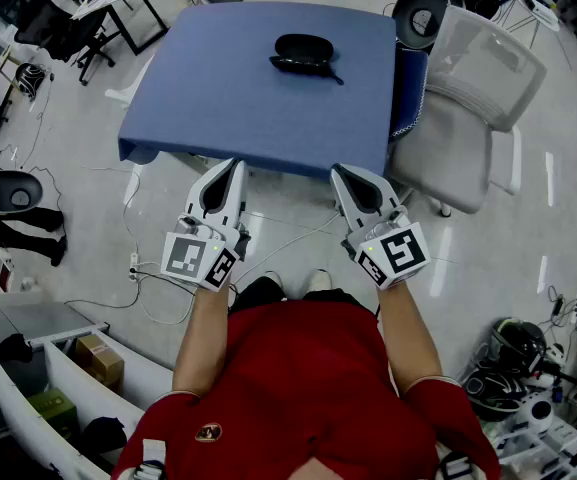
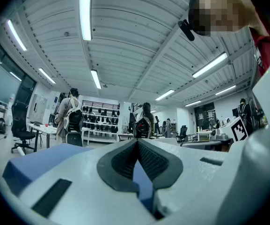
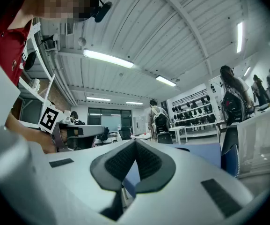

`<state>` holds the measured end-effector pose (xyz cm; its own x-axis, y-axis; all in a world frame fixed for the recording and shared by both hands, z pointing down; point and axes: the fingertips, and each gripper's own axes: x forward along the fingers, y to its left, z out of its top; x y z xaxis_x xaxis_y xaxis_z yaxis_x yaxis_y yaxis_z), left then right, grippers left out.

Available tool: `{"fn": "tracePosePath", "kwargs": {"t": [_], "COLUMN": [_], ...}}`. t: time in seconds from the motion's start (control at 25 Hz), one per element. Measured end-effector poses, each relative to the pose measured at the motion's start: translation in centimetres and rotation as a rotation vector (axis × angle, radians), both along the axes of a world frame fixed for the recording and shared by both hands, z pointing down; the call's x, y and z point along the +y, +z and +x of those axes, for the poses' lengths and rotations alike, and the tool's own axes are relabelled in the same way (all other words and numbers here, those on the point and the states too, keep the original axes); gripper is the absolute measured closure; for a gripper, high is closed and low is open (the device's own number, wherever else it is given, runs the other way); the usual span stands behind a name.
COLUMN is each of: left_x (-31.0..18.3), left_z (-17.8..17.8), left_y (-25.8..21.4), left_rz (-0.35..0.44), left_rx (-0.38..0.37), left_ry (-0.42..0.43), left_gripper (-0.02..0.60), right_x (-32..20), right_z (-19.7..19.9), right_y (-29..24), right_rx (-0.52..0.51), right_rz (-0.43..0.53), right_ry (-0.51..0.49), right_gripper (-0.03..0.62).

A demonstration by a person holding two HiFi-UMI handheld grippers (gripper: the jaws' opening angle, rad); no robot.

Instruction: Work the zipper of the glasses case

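Table (image 1: 228,88); glasses case (image 1: 304,54) in head view only.

The left gripper (image 1: 230,173) and right gripper (image 1: 344,178) are side by side, pointing forward. Both have their jaws pressed together with nothing between them.

There was the square table (image 1: 238,108) with its plain blue top, standing on the pale, glossy floor (image 1: 488,268). And on it lay a black oval glasses case (image 1: 303,53), flat on the blue surface, up toward the far edge and a touch right of centre. A thin dark cord (image 1: 334,76) trailed from the case's right end, slanting back across the tabletop toward the near side.
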<state>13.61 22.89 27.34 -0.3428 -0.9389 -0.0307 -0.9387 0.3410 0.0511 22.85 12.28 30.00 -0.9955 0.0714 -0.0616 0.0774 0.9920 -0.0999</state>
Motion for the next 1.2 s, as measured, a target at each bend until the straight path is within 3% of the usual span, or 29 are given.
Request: {"fn": "tracePosePath", "kwargs": {"t": [0.2, 0.64, 0.88, 1.2], "left_x": [-0.8, -2.1, -4.8, -9.5], "left_z": [0.5, -1.5, -4.8, -12.1], "left_y": [0.2, 1.2, 1.7, 1.4], "left_rz": [-0.010, -0.020, 0.014, 0.030], "left_rx": [0.004, 0.008, 0.014, 0.008], "left_ry": [-0.005, 0.010, 0.047, 0.109], "left_gripper": [0.575, 0.575, 0.575, 0.575], "right_x": [-0.7, -2.1, -4.0, -7.9], "right_z": [0.3, -0.8, -2.9, -10.2], "right_y": [-0.6, 1.1, 1.7, 1.4], "right_rx": [-0.037, 0.002, 0.029, 0.075], "right_rz": [-0.045, -0.066, -0.029, 0.015], "right_ry": [-0.038, -0.034, -0.007, 0.049], "right_gripper": [0.597, 0.597, 0.597, 0.597]}}
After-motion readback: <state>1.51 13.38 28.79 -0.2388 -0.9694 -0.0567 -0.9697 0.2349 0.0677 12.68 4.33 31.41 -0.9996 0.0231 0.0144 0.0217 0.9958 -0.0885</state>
